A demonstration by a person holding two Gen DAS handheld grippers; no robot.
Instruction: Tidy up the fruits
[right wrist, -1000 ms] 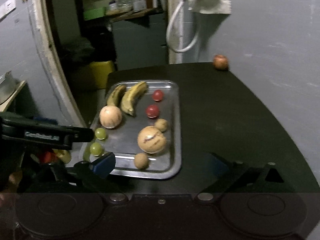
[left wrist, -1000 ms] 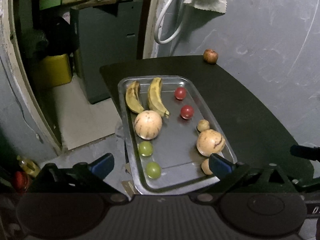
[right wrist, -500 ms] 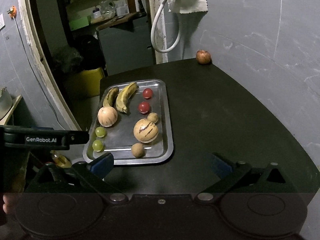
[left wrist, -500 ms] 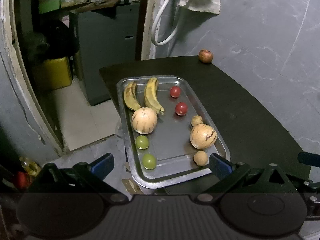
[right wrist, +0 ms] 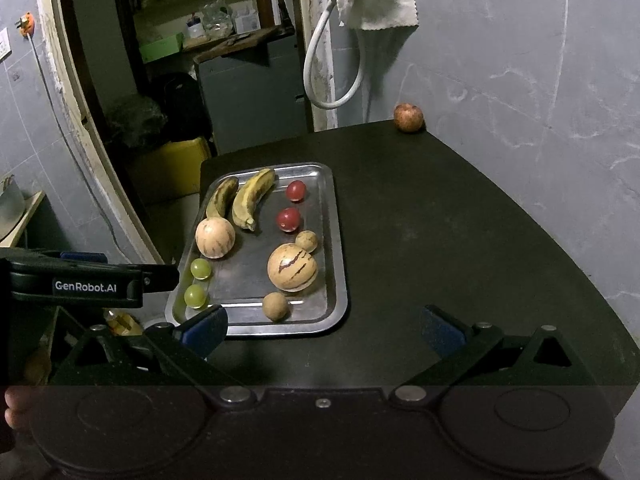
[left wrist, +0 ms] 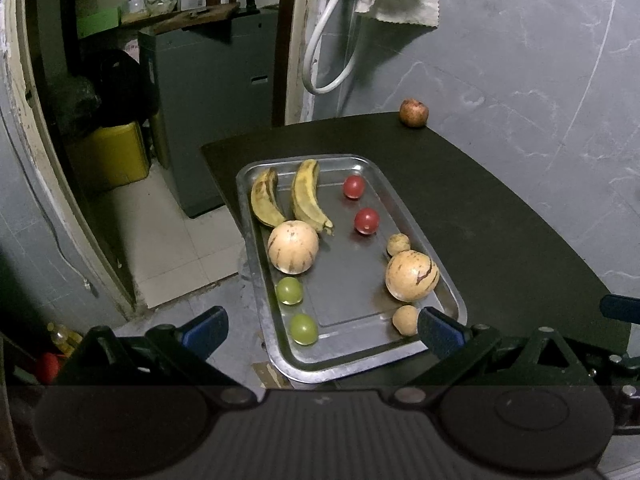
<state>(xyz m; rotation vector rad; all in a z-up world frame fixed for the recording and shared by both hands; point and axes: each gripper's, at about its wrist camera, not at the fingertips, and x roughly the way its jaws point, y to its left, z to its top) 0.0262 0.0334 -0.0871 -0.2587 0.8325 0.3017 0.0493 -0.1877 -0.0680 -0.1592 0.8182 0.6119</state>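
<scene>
Left wrist view looked down on a metal tray [left wrist: 448, 280] sitting at the left edge of a dark table [left wrist: 500, 220], its near corner hanging past the edge. The left gripper [left wrist: 322, 326] hovered over that near end with its blue-tipped fingers [left wrist: 206, 326] spread wide, nothing between them. On the tray lay two bananas [left wrist: 306, 196] side by side at the far end, two red fruits [left wrist: 366, 220] to their right, a striped round fruit [left wrist: 293, 246] just below the bananas, and two green grapes [left wrist: 296, 310] in a line below that. Along the right rim sat a small brown fruit [left wrist: 398, 243] touching a second striped round fruit [left wrist: 412, 275], and another small brown one [left wrist: 405, 320] at the near corner, just beside the right-hand finger. A lone reddish apple [left wrist: 414, 112] sat well apart at the far edge of the table, against the grey wall [left wrist: 520, 60].

From the right wrist view, the right gripper [right wrist: 324, 326] hung over bare table just right of the tray, fingers [right wrist: 442, 332] also wide apart and empty. The other tool's black body, marked GenRobot.AI, crossed in from the left, near the grapes. A white hose [right wrist: 332, 68] and a cloth [right wrist: 376, 0] hung on the wall behind.
</scene>
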